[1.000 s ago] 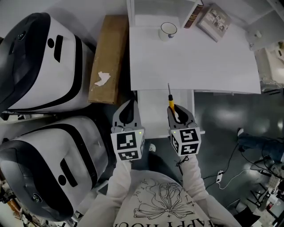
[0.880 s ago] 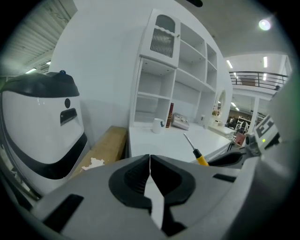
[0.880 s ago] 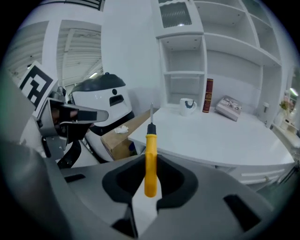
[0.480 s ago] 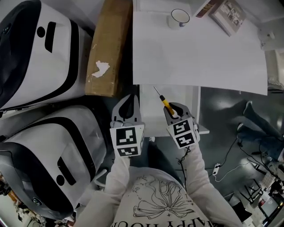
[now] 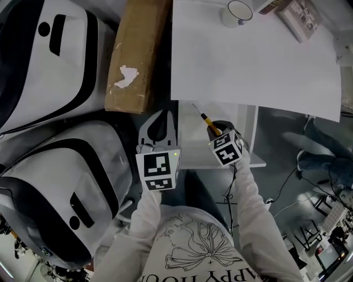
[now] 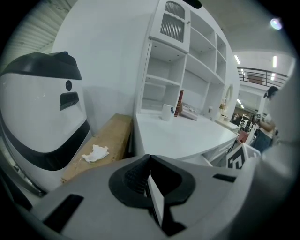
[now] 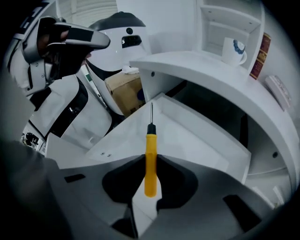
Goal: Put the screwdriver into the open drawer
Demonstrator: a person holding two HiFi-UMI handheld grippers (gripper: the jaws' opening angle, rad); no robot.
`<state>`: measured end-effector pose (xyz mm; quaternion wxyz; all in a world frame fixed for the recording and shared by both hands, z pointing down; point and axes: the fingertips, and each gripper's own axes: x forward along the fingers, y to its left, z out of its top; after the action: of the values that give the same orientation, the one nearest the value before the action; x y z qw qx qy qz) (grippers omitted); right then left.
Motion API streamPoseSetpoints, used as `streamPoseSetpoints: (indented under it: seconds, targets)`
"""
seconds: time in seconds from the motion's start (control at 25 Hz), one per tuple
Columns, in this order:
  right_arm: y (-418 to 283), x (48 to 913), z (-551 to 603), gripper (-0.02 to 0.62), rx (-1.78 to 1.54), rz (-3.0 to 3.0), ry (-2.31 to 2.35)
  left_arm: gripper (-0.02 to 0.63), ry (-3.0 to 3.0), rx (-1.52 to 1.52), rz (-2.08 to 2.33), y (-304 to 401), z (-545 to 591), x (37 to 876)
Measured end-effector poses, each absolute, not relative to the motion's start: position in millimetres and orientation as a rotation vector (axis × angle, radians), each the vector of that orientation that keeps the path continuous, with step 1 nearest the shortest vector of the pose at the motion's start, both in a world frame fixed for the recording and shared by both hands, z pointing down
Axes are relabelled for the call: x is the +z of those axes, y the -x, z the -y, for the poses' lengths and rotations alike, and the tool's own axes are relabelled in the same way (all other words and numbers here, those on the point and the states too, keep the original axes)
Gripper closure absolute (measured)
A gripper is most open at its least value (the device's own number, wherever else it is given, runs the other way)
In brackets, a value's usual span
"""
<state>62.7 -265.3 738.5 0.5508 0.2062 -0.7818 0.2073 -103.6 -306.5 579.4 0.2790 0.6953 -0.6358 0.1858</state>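
Observation:
A screwdriver [image 5: 209,123] with a yellow handle and a thin metal shaft is clamped by its handle in my right gripper [image 5: 214,129], which is shut on it. The gripper points steeply down over the open white drawer [image 5: 192,144] under the desk. In the right gripper view the screwdriver [image 7: 150,140] sticks out ahead of the gripper [image 7: 150,158], its tip aimed at the drawer's [image 7: 201,140] bare floor. My left gripper [image 5: 160,122] hangs just left of the drawer; in its own view the left gripper [image 6: 149,161] is shut with nothing in it.
A white desk top [image 5: 248,60] carries a mug [image 5: 237,11] and books [image 5: 301,17] at the back. A cardboard box [image 5: 135,49] with a crumpled tissue [image 5: 124,75] lies left of the desk. Two big white-and-black shells [image 5: 49,60] [image 5: 60,187] fill the left side.
Both grippers have sunk, the right one more. The right gripper has tipped steeply downward and rolled, so the screwdriver's tip now slants up-left over the drawer.

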Motion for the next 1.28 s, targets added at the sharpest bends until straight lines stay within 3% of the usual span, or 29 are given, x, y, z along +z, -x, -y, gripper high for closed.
streamPoseSetpoints:
  seconds: [1.04, 1.28]
  targets:
    - [-103, 842, 277, 0.524, 0.635, 1.607, -0.608, 0.600, -1.806, 0.545, 1.658, 120, 298, 626]
    - [-100, 826, 285, 0.481, 0.651, 1.647, -0.660, 0.600, -1.823, 0.540, 1.664, 117, 301, 618]
